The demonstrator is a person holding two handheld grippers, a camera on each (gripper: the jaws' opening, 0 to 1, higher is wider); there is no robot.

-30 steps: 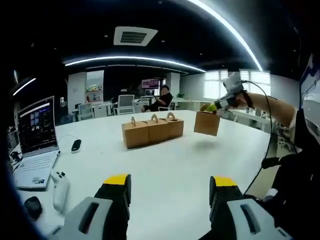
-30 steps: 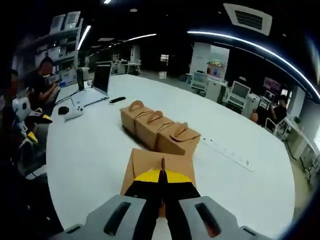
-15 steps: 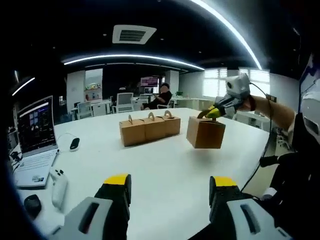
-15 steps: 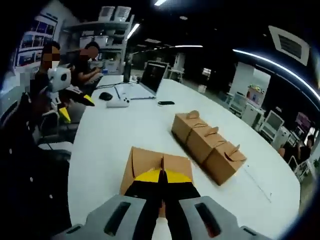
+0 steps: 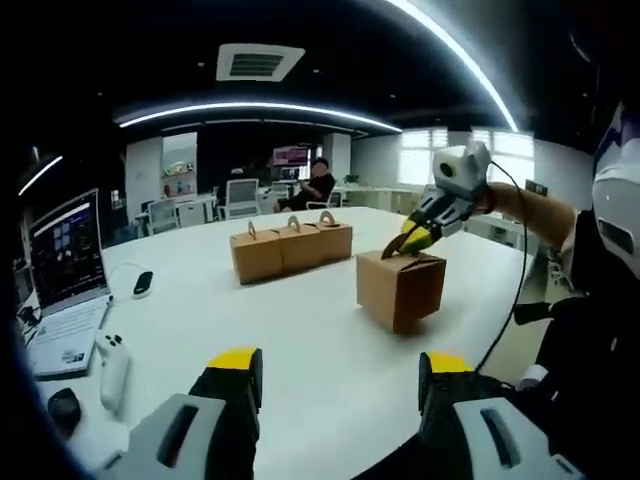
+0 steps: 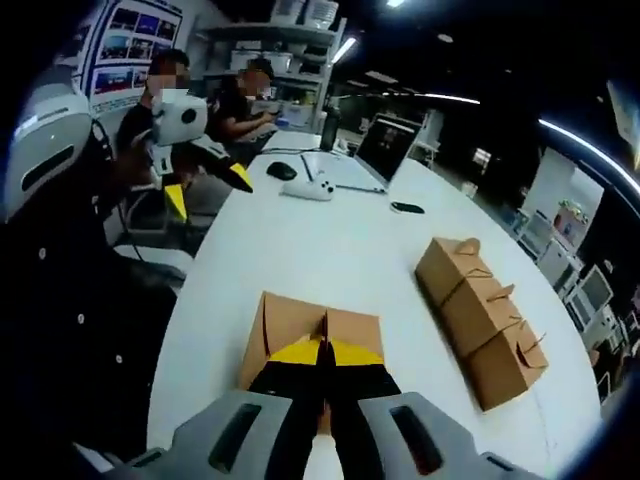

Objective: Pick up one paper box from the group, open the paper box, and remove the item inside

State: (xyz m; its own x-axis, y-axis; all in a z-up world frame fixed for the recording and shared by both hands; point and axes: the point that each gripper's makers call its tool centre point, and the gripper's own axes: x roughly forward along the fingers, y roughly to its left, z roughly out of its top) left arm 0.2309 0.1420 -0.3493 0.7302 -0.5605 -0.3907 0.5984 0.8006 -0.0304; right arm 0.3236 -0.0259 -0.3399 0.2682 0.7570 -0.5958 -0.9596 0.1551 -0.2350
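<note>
Our right gripper (image 6: 322, 362) pinches the brown paper box (image 5: 400, 288) by its handle; our left gripper (image 5: 338, 372) hovers, jaws spread.

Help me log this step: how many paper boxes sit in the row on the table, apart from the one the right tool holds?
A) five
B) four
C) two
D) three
D: three paper boxes stand side by side in a row, while the right tool is shut on the handle of a fourth box, apart from them.
</note>
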